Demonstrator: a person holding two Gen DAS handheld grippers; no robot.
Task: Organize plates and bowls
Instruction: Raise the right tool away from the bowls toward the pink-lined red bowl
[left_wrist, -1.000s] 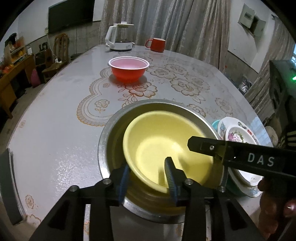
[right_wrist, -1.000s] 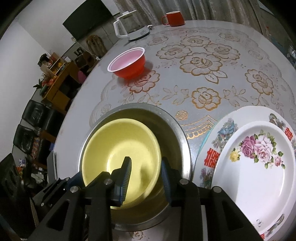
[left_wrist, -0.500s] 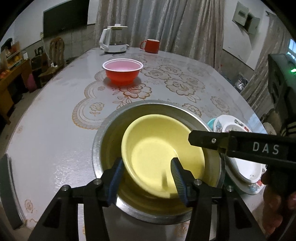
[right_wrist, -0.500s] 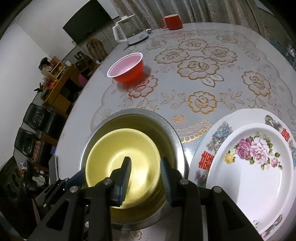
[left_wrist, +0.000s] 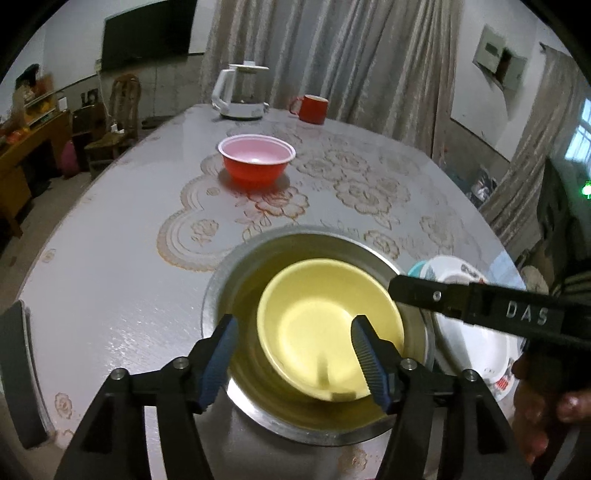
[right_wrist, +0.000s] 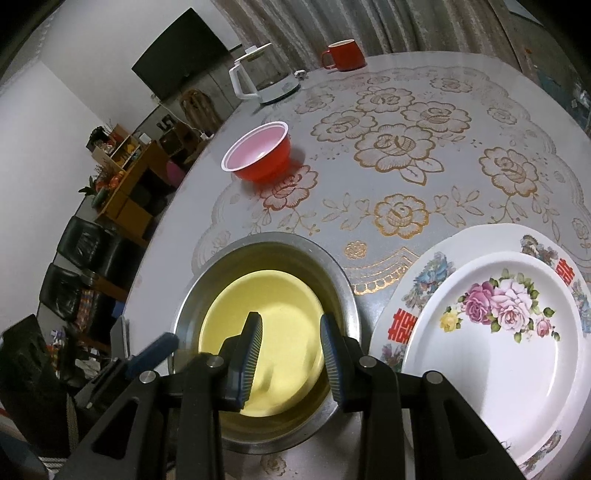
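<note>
Yellow bowl (right_wrist: 280, 332) in steel basin (right_wrist: 332, 266); red bowl (right_wrist: 260, 155) (pink inside); rose-patterned plate (right_wrist: 498, 332).

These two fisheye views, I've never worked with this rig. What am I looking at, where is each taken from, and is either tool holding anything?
No robot arm here: a person carries a handheld two-finger tool in each hand, each with a camera looking along its fingers.

The left wrist view shows the left tool, open, with the other tool's black body crossing at the right. The right wrist view shows the right tool, also open. Neither holds anything.

On the table: a yellow bowl nested in a steel basin, stacked floral plates beside it, a red bowl, and farther back a kettle and red mug.
</note>
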